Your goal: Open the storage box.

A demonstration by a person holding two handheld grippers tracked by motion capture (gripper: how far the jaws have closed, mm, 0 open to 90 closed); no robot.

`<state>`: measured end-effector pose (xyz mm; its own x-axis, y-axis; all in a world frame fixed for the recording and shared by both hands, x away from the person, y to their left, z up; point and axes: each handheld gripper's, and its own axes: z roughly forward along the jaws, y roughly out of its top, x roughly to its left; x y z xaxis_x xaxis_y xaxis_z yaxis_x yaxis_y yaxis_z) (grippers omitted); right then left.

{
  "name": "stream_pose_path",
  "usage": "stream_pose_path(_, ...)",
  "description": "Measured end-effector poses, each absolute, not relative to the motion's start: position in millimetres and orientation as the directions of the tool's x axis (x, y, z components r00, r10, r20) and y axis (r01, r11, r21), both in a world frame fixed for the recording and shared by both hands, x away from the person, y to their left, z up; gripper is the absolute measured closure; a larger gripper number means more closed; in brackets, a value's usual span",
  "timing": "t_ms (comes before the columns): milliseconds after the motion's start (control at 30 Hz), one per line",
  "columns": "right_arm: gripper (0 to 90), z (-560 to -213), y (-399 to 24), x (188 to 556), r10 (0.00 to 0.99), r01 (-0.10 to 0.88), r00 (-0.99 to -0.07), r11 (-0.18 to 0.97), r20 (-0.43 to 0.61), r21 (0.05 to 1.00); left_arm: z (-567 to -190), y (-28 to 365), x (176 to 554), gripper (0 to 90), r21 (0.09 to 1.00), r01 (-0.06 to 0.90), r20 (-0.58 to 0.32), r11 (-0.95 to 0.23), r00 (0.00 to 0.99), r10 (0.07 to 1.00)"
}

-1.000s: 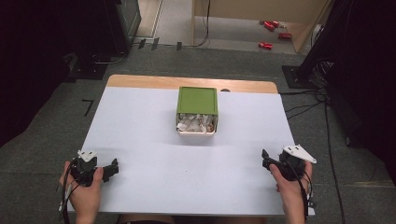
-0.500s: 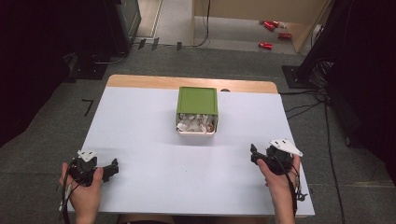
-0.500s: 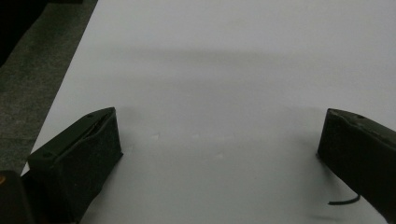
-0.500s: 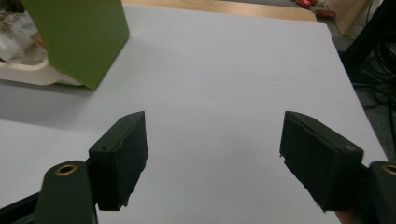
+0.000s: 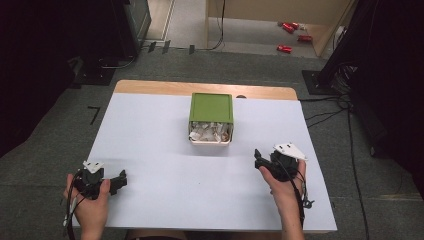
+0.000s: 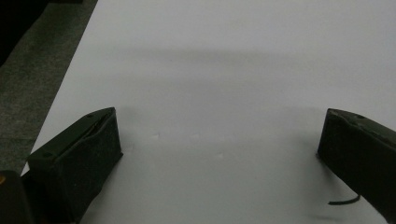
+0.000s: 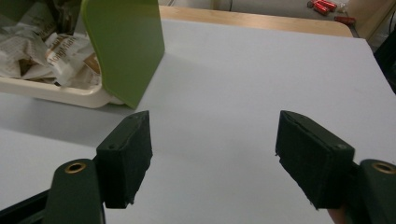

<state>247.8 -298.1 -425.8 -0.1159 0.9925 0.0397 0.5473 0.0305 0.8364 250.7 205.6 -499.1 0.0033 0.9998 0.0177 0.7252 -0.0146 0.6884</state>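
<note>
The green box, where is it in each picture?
High view: the green box sits at the table's middle, toward the far edge, its open side with crumpled papers facing the person.
Right gripper view: top left, green box above the left jaw, papers beside it.
Left gripper view: not in it, just white table.
Shared landmark: the white table top, also.

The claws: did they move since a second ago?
The right claw slid left across the table toward the green box, its jaws closing a little with nothing between them. The left claw stayed put, open and empty. The box did not move.
</note>
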Motion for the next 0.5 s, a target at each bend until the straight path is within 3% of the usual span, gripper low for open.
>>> stream_pose_path(200, 34.2, -421, -283, 254, 0.99, 0.535, -0.129, 0.021, 0.058, 0.845, -499, 206, 251, 0.0, 0.688, 0.725, 0.017, -0.014, 0.003, 1.0)
stream_pose_path(500, 37.0, -418, -267, 261, 0.986, 0.528, -0.156, 0.032, 0.06, 0.849, -499, 206, 251, 0.0, 0.688, 0.726, 0.017, -0.014, 0.003, 1.0)
